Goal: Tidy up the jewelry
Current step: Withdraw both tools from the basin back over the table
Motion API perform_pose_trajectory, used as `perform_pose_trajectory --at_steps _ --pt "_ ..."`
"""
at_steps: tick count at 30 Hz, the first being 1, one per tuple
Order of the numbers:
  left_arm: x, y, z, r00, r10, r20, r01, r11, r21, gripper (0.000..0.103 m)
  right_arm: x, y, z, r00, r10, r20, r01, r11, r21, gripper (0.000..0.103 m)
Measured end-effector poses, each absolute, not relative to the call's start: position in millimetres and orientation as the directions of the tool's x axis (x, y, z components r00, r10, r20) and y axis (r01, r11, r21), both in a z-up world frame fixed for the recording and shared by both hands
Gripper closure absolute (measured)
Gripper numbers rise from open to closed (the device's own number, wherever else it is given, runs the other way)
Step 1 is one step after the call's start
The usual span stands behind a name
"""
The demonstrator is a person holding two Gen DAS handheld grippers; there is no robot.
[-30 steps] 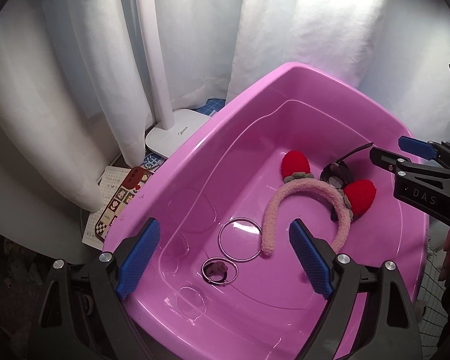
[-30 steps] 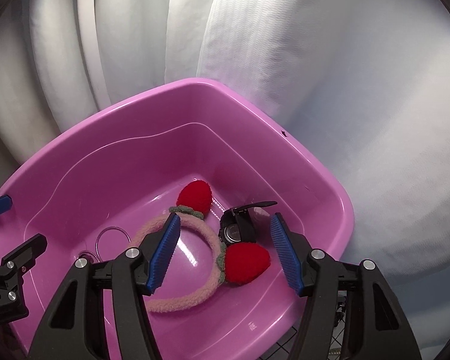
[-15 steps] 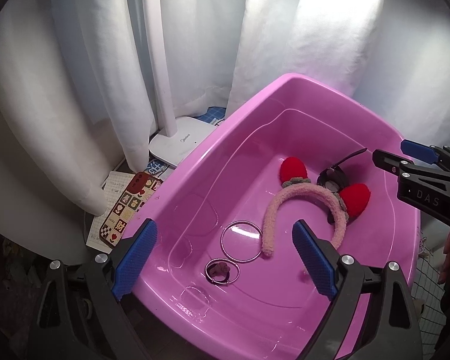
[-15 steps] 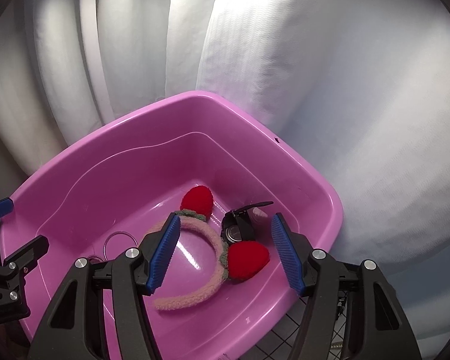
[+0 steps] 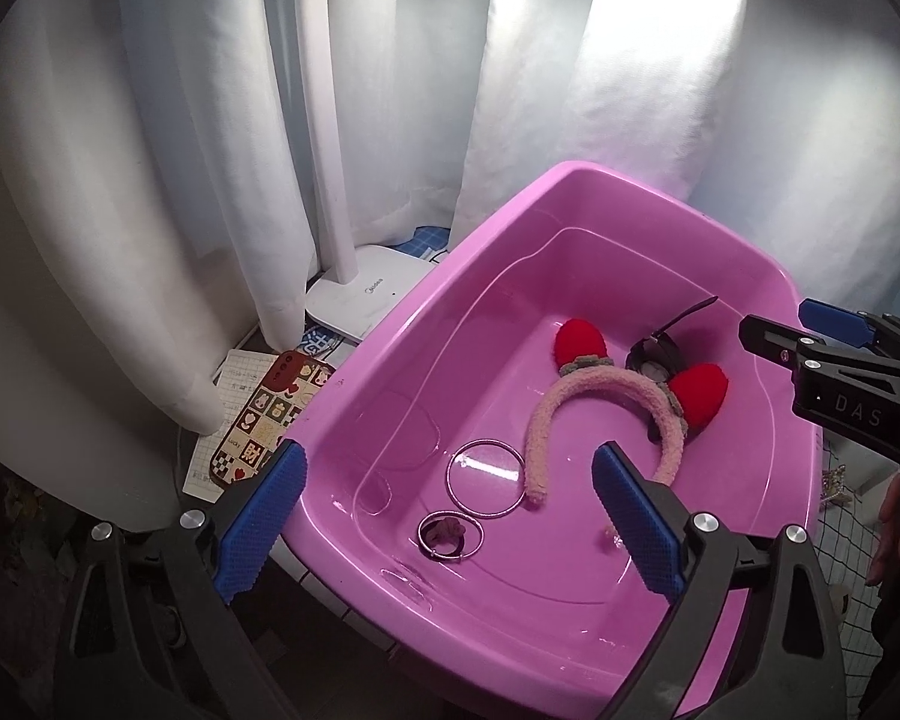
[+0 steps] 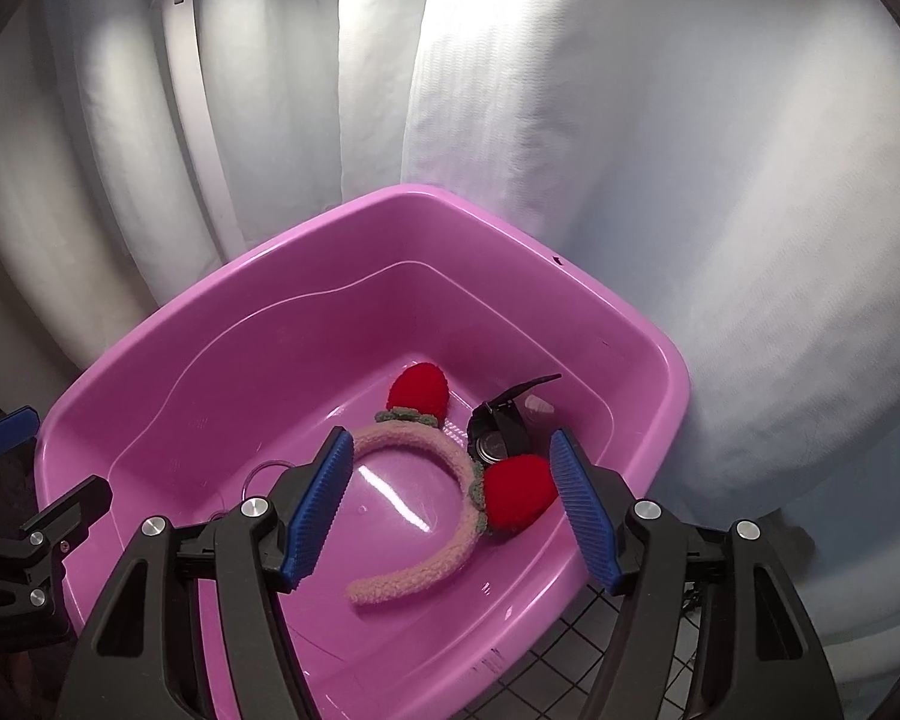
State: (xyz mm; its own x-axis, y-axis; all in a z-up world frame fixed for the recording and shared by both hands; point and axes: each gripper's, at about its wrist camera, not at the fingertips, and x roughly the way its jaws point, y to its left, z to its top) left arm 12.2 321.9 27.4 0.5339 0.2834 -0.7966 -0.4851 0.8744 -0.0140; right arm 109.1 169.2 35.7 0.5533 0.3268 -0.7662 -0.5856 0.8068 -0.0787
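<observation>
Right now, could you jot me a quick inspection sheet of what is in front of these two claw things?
Surface: mostly hidden under the pink tub.
Job's things: fuzzy headband, black watch, large ring, small ring, all lying in the tub.
Clutter: patterned card beside the tub.
Grippers: left gripper and right gripper open, empty, jaws just widened.
Cables: nothing seen.
Surroundings: white curtain, lamp base.

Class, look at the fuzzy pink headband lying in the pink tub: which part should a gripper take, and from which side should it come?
Grip the headband across the plain band at the top of its arch, between the two red strawberries, coming from above. It lies flat on the tub floor, and the band there is narrow, with the watch just behind.
</observation>
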Motion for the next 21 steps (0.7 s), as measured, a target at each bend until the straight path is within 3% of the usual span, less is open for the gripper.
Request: perform_pose_trajectory --at_steps 13,21 --pt "-14 283 48 0.579 0.296 -0.76 -0.495 0.868 -0.039 0.007 49 101 65 0.588 0.391 -0.709 -0.566 0.824 -0.015 0.034" --pt "-36 223 64 0.648 0.242 -0.722 -0.405 0.912 -0.058 0.007 0 26 66 0.615 0.396 -0.682 -0.501 0.864 0.049 0.032"
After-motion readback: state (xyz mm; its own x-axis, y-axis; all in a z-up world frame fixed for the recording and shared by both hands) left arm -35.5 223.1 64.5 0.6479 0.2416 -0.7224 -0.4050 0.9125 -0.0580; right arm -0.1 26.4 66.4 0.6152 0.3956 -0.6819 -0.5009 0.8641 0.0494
